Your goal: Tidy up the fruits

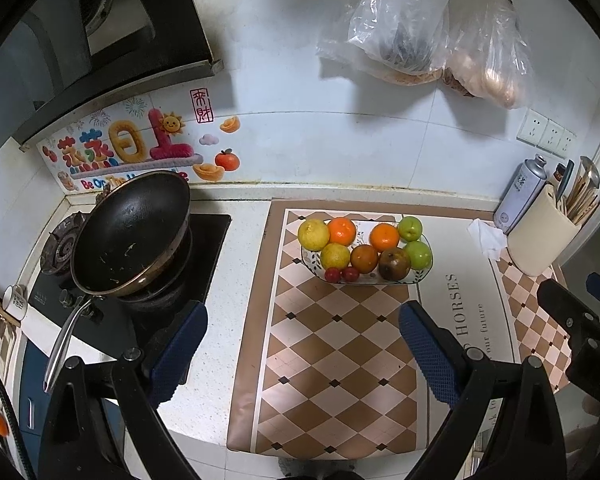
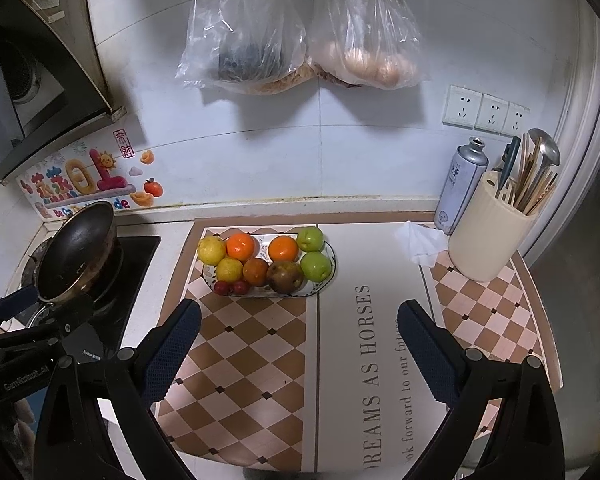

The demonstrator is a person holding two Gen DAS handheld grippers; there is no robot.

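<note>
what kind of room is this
Almost certainly a home kitchen: a black wok sits on a gas stove under a range hood, and a utensil holder with chopsticks stands near the plate of fruit on the counter.

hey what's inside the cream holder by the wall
The cream holder holds chopsticks, a metal ladle and a dark-handled tool, all upright. Their lower ends are hidden by its wall.

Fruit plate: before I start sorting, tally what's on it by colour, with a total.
On the plate:
Yellow: 2, and
Orange: 3, and a darker one
Green: 2, and
Brown, mottled: 1
Small red: 2, and
Total: 10
</note>
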